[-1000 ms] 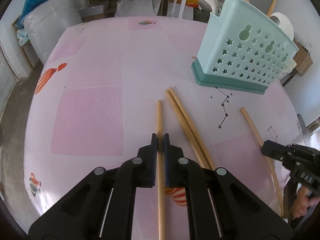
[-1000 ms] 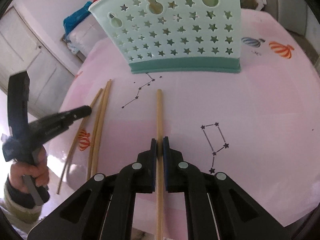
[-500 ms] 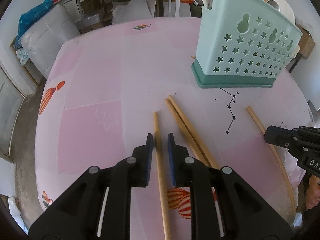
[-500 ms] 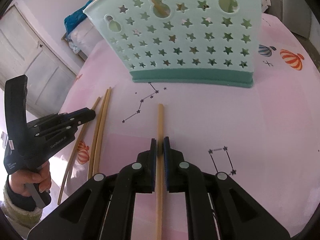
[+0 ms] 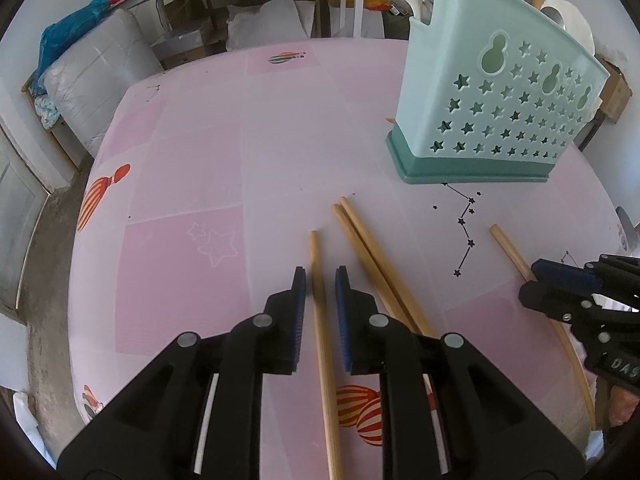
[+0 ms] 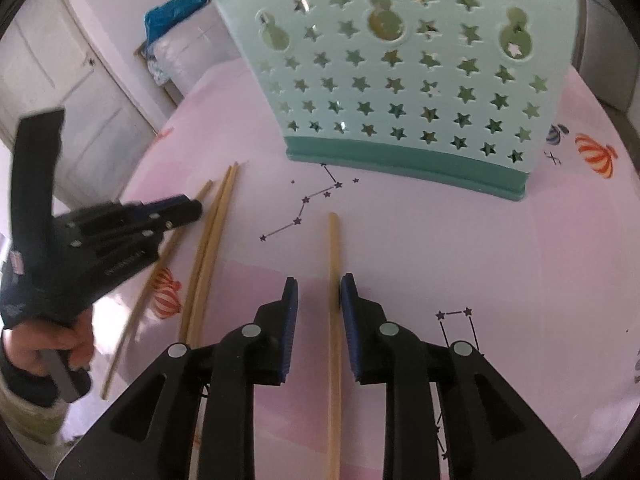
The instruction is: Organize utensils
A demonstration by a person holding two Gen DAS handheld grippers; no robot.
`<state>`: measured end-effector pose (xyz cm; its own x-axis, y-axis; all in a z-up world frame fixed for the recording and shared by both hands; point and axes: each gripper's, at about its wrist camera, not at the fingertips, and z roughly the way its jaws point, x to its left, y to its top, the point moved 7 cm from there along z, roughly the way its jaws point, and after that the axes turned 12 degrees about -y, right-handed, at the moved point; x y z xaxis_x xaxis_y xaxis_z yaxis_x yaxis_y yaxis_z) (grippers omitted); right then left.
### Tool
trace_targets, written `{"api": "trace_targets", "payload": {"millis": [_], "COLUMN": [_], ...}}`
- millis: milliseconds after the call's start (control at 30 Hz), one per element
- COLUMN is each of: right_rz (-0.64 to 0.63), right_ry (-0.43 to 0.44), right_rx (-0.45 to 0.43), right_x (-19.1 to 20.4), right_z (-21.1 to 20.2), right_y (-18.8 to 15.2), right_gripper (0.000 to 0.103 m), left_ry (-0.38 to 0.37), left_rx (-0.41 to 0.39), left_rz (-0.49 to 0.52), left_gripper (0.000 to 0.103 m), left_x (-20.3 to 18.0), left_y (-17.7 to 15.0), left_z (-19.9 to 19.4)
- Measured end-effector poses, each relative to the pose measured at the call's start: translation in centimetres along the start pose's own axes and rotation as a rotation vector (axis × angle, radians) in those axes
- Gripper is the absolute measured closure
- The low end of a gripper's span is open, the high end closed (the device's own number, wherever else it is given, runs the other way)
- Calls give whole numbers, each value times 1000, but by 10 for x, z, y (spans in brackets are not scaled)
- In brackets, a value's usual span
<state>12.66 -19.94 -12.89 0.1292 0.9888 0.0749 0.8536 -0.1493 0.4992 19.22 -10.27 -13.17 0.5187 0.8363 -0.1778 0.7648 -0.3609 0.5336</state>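
A: Item one, my left tongs (image 5: pixel 320 280): jaws just eased apart, spread a little, one wooden chopstick (image 5: pixel 322 328) lying loose between the pads, touching neither that I can see.

B: And your right?

A: Item two, right tongs (image 6: pixel 319 292): jaws likewise just opened, astride a second chopstick (image 6: pixel 334 300); it lies close against the right pad, whether touching I cannot tell. Both sticks lie flat on the pink tablecloth (image 5: pixel 180 208), near my edge of the table.

B: Their lie?

A: Long axis running from my edge toward the mint star-holed utensil holder (image 6: pixel 400 72) at the far side, blunt ends pointing at it. A pair of chopsticks (image 5: pixel 372 248) lies between them, angled the same way.

B: Handling advice?

A: I judge: centre each stick, close squarely, lift level, then tip upright over the holder.
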Motion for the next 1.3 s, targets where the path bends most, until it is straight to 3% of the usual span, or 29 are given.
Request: {"api": "trace_targets", "payload": {"millis": [67,133,300,467,1300], "right_rz": [-14,-21,33,81,91], "right_ry": [-25,-66,-89,-59,-69], "right_rx": [-8,-16,-21,-7,-31], "right_x": [2,0,-13,-23,-17], "right_z": [2,5,4,1,1], "right_y": [2,4,3,0,1], "right_gripper": [83,97,97,97,96], "left_ry": [0,0,-9,-5,12], "left_rx": [-3,-6,2,6,-27], "left_rz": [1,-1,-6,8,5], "left_gripper": [91,92,93,93,99], "left_x": [0,0,1,0,2], "left_y": [-1,-2,-5,-6,1], "left_z": [0,0,-3,-3,2]}}
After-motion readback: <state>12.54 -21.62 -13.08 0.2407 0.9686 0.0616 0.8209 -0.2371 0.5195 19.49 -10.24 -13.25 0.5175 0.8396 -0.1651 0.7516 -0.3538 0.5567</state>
